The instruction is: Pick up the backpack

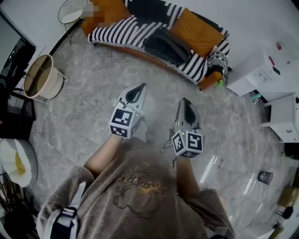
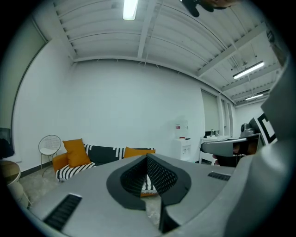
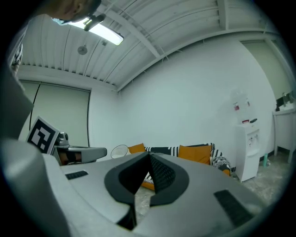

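A dark grey backpack (image 1: pixel 166 46) lies flat on the seat of a striped black-and-white sofa (image 1: pixel 117 31), between two orange cushions (image 1: pixel 202 31). Both grippers hover over the marble floor well short of the sofa, pointing toward it. My left gripper (image 1: pixel 141 87) is shut and holds nothing. My right gripper (image 1: pixel 185 101) is also shut and empty. In the left gripper view the jaws (image 2: pixel 147 159) meet in front of the distant sofa (image 2: pixel 88 157). In the right gripper view the closed jaws (image 3: pixel 149 157) cover the sofa's (image 3: pixel 185 152) middle.
A wicker basket (image 1: pixel 41 77) stands on the floor at the left, and a white wire chair (image 1: pixel 72 10) beside the sofa's left end. White cabinets (image 1: pixel 264 70) and a small white table (image 1: pixel 285 116) line the right side. A dark cup (image 1: pixel 265 177) sits on the floor.
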Demonstrator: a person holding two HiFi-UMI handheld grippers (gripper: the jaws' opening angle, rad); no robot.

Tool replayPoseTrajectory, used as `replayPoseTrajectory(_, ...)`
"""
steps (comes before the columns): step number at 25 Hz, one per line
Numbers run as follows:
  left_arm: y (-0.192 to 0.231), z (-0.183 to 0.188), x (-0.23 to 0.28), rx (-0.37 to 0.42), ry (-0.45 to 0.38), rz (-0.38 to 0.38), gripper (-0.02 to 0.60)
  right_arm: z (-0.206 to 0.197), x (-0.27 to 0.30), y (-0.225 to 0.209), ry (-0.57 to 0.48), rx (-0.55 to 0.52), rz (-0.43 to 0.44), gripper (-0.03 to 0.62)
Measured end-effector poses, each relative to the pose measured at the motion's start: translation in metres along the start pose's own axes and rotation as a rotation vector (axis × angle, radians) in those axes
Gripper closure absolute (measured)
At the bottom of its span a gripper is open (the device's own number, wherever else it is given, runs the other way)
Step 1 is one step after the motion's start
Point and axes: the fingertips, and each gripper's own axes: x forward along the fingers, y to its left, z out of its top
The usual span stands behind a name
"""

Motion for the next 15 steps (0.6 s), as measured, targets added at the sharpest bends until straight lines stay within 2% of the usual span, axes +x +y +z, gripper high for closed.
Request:
replayPoseTrajectory(6, 0.004, 0.006, 0.031, 0.028, -0.021, -0.002, 0.581, -0.006, 0.021, -0.021, 0.001, 0.000, -0.032, 0.594)
replayPoseTrajectory(15, 0.021, 0.013, 0.112, 0.026, -0.012, -0.025, 0.581, -0.002, 0.088, -0.062, 0.028, 0.000, -0.028, 0.594)
